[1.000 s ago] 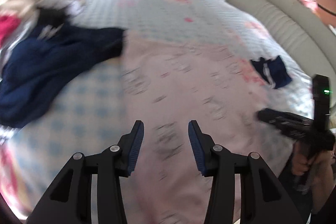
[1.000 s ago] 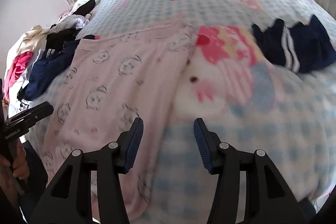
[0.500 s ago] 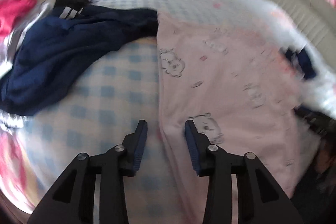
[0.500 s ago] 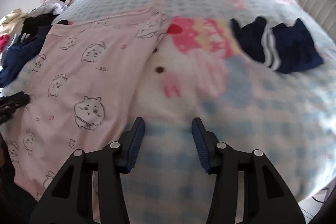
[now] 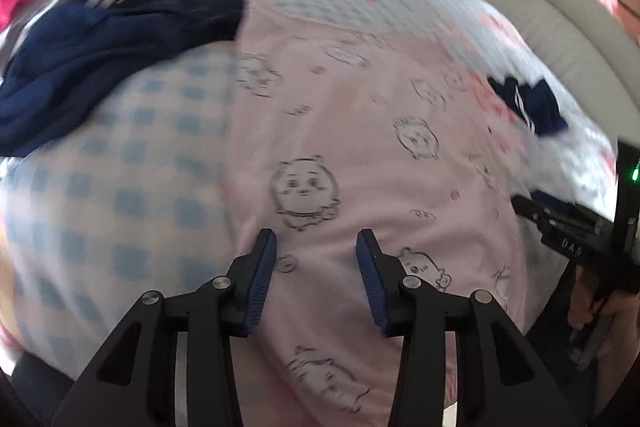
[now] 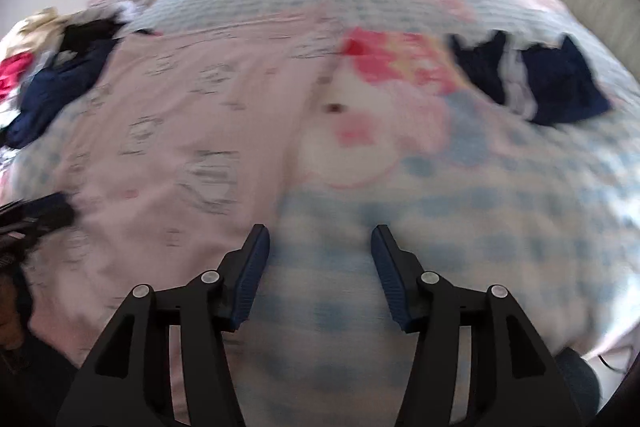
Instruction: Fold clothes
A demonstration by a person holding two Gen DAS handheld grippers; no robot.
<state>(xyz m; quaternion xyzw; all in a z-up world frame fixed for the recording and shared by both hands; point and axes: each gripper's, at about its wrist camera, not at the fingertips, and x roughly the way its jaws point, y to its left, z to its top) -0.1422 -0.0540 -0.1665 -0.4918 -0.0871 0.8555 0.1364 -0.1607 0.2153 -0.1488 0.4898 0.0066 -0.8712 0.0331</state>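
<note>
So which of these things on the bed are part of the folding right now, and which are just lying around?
In the job: pink printed garment, left gripper, right gripper.

Lying about: small navy piece, navy garment, clothes heap, checked bedspread.

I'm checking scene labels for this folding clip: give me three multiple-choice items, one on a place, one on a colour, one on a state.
1. Where does the small navy folded garment lie relative to the pink printed garment?
A. on top of it
B. apart, off to its right on the bedspread
C. under it

2. What colour are the pads of the tongs?
A. blue
B. red
C. white

3. What do the left tongs hold?
A. the pink garment
B. a navy garment
C. nothing

Answers:
1 B: bedspread shows between the two.
2 A: blue ribbed pads show in both views.
3 C: the jaws are opening, standing apart above the flat pink cloth.
</note>
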